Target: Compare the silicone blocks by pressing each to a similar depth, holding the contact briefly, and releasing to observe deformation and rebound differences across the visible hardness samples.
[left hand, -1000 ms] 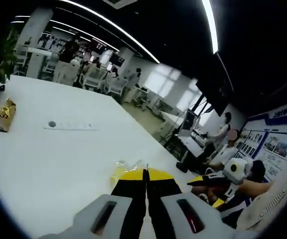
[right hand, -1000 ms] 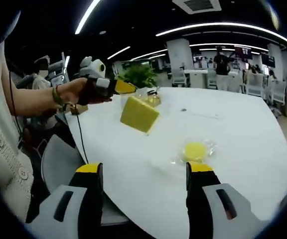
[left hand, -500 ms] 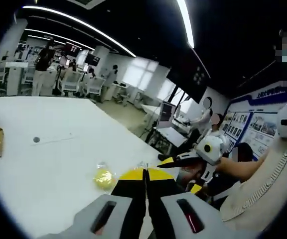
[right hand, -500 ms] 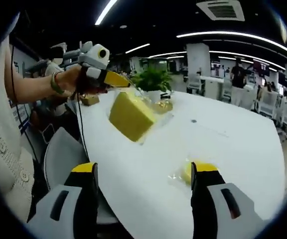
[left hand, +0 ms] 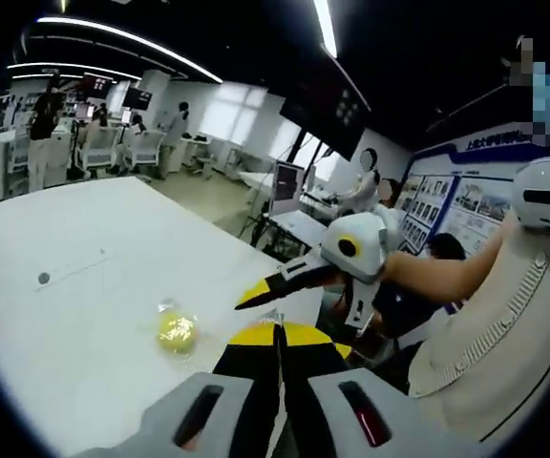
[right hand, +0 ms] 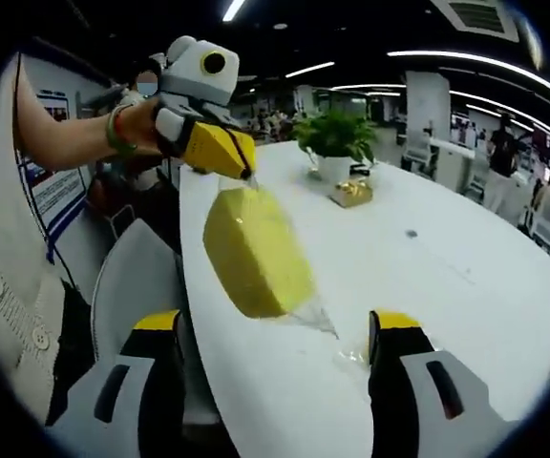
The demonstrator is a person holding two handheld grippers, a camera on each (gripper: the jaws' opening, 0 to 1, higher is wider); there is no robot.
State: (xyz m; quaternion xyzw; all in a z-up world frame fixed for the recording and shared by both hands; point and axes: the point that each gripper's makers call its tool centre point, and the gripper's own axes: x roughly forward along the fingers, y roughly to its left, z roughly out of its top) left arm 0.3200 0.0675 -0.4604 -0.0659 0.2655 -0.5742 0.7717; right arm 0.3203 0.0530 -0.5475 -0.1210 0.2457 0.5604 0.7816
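A large yellow silicone block (right hand: 254,250) in a clear bag hangs above the white table (right hand: 447,286), tilted. My left gripper (right hand: 245,174), held by a hand at the upper left of the right gripper view, is shut on the top of that bag. In its own view the left gripper (left hand: 277,328) shows both jaws pressed together. My right gripper (right hand: 278,322) stands open below the hanging block, one jaw on each side, apart from it. A small round yellow block (left hand: 177,332) in clear wrap lies on the table (left hand: 84,239). The right gripper (left hand: 256,298) reaches in from the right.
A potted plant (right hand: 337,143) and a gold package (right hand: 351,193) stand further back on the table. A grey chair (right hand: 137,286) sits at the near table edge. A person's sleeve (left hand: 485,353) fills the right side; other people sit and stand around the room.
The left gripper has carried the bagged block closer to the right gripper's camera and higher over the table edge. The right gripper stays open; both views have swung.
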